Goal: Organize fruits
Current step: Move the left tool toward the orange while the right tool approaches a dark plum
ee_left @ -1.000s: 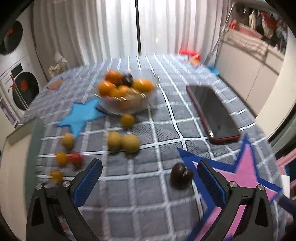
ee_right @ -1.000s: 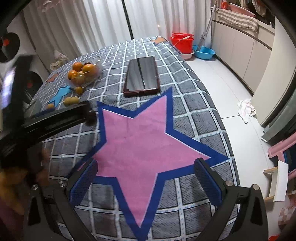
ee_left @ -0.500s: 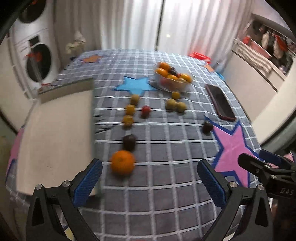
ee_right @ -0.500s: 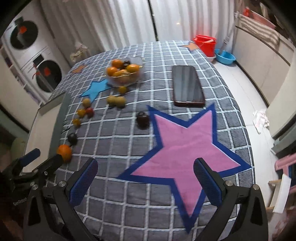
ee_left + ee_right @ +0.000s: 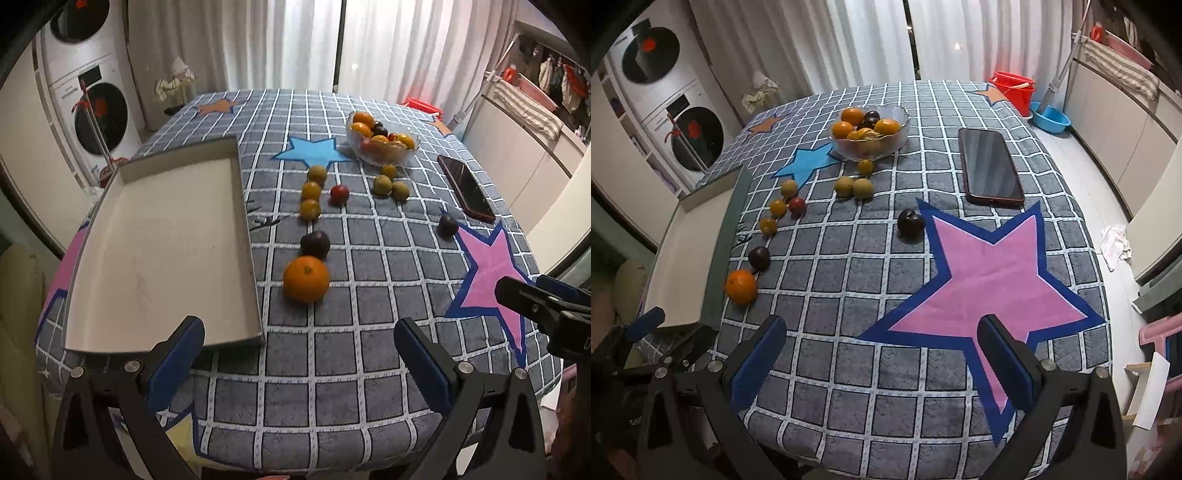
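Observation:
Loose fruit lies on the checked tablecloth: a big orange (image 5: 306, 278) (image 5: 740, 286), a dark plum (image 5: 315, 243) (image 5: 759, 257) behind it, another dark plum (image 5: 448, 225) (image 5: 911, 222) by the pink star, several small yellow fruits (image 5: 310, 209) and a small red one (image 5: 339, 193). A glass bowl (image 5: 381, 139) (image 5: 870, 132) of oranges stands at the back. An empty white tray (image 5: 162, 240) (image 5: 687, 251) lies at the left. My left gripper (image 5: 299, 363) is open and empty above the near edge. My right gripper (image 5: 882, 363) is open and empty, held over the near edge.
A dark phone (image 5: 466, 186) (image 5: 990, 164) lies at the table's right side. A washing machine (image 5: 92, 110) stands at the back left. A red bucket (image 5: 1015, 90) and blue basin (image 5: 1051, 118) sit on the floor beyond the table. Cabinets run along the right.
Both grippers have pulled back and up from the table, so the whole table, the tray and the near orange have come into view. Both stay open and empty.

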Demonstrator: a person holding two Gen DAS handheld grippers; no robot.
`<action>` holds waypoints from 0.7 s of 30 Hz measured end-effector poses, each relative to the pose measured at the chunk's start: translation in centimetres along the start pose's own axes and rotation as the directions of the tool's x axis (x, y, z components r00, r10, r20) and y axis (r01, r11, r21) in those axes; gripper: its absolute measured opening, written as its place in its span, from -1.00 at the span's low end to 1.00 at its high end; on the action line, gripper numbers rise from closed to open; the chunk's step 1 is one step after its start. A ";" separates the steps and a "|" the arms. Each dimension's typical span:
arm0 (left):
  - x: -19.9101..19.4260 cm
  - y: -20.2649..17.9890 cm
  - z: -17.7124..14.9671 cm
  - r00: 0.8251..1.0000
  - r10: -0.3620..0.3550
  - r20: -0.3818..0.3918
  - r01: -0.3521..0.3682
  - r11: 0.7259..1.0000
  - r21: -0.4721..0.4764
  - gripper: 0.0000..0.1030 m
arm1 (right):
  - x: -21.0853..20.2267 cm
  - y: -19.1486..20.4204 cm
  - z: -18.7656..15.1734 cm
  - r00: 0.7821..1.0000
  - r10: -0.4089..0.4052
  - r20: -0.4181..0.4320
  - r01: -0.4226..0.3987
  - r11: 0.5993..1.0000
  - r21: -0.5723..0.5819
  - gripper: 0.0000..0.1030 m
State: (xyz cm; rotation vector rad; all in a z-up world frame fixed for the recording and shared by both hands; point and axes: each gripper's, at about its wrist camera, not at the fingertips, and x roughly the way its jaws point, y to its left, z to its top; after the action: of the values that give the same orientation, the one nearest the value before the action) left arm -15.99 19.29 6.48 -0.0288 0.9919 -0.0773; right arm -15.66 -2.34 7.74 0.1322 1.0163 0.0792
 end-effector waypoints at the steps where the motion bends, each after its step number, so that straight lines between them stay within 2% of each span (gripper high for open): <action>1: 0.0 0.0 -0.1 1.000 0.000 -0.005 0.000 1.000 -0.002 1.00 | 0.0 0.1 -0.1 1.000 0.000 0.001 0.000 1.000 -0.004 1.00; 7: 0.7 -0.3 -0.1 0.999 0.016 -0.040 -0.016 1.000 0.006 1.00 | 0.1 -0.2 0.0 1.000 -0.001 -0.001 0.001 1.000 -0.001 1.00; 21: 2.1 -0.9 0.6 0.997 0.043 -0.069 -0.041 0.999 0.033 1.00 | 1.3 -1.6 0.4 1.000 0.003 -0.015 -0.003 1.000 0.028 1.00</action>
State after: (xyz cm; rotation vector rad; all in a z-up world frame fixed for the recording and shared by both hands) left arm -14.33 18.20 5.12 0.0234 1.0604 -0.0555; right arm -14.60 -3.76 6.65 0.1585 1.0322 0.0689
